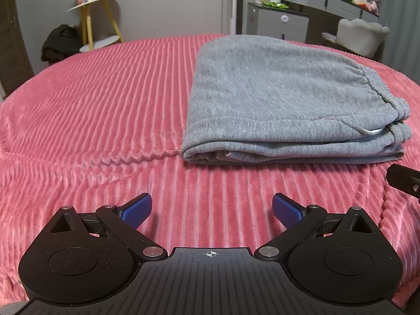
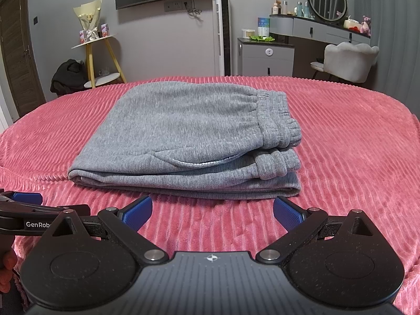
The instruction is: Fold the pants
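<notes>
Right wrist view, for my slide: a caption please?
Folded grey pants on a pink bedspread, right gripper open before them.

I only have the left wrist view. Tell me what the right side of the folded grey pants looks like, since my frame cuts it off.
Observer: In the right wrist view the grey pants end in a gathered elastic waistband stacked in layers on the right.
Operator: Report the right gripper. I only see a black corner of it.
Observer: The right gripper is open, its blue pads spread just short of the near folded edge, holding nothing.
Operator: Now say what lies right of the pants.
Observer: Only bare pink ribbed bedspread out to the bed's edge.
Operator: And my own gripper from that side.
Observer: The left gripper is open; the right wrist view shows it at far left, beside the right one.
</notes>
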`<act>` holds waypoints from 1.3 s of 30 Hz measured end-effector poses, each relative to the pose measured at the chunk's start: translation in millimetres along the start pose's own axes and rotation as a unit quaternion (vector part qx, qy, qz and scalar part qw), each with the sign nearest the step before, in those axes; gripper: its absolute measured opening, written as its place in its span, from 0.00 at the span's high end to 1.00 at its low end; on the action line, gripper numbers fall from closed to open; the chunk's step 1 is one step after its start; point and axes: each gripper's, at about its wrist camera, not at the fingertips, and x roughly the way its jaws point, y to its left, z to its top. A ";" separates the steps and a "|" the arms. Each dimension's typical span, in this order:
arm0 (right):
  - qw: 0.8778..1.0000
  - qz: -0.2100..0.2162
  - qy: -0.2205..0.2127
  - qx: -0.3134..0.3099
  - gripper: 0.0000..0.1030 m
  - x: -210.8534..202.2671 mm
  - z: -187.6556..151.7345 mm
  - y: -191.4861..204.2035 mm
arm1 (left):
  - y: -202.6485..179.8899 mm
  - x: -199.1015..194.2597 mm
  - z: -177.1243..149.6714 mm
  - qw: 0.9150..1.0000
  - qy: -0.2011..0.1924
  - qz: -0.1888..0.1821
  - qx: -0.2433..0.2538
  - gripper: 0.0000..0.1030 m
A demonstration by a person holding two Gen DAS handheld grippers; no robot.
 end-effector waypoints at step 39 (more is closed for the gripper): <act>1.000 0.003 -0.006 -0.001 0.04 -2.8 0.0 2.2 | 1.6 2.3 -1.0 1.000 0.009 -0.001 -0.012 0.01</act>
